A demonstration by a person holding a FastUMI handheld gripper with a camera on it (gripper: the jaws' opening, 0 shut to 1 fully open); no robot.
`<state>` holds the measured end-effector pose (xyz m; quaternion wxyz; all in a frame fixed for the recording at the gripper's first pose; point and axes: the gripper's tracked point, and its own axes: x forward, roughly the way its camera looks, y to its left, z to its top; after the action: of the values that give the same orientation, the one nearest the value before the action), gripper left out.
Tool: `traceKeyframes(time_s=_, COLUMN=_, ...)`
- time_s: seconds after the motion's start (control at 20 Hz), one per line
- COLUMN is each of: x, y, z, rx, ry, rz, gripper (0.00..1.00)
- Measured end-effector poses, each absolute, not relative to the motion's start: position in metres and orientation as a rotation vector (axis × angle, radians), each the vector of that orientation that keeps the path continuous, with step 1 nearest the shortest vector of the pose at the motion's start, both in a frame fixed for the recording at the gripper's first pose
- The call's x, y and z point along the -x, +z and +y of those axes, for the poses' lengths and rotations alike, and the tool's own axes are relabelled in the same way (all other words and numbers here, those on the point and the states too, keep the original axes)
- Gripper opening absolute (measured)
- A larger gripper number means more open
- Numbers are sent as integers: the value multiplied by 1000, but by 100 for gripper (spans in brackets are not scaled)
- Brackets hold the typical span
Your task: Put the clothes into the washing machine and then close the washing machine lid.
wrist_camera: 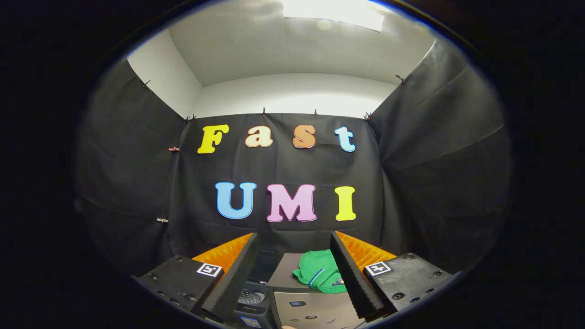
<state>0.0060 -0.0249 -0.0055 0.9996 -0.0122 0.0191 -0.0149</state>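
Observation:
A green garment (320,274) with a blue and white trim lies bunched on top of the washing machine (285,274), low down between my fingers and nearer the right one. The machine's grey front panel (315,313) with small buttons sits just below it. My gripper (292,265) is open, held above and short of the garment, touching nothing. The right finger (349,274) overlaps the garment's right edge in the gripper view.
Black cloth walls close the booth on the left, the back and the right, with white wall and a ceiling light above. A dark device with a round grille (250,298) stands beside the machine, under the left finger.

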Motion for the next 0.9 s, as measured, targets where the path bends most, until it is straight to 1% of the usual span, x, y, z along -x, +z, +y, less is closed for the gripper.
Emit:
traceKeyframes(time_s=0.25, x=-27, y=-13, z=-34, rx=31, ry=-29, rz=71, gripper=97)
traceKeyframes(time_s=0.6, x=-91, y=-23, z=-68, rx=45, ry=-64, rz=116, gripper=97)
traceKeyframes(time_s=0.9, x=-161, y=-69, z=-103, rx=27, ry=-100, rz=271, gripper=98)
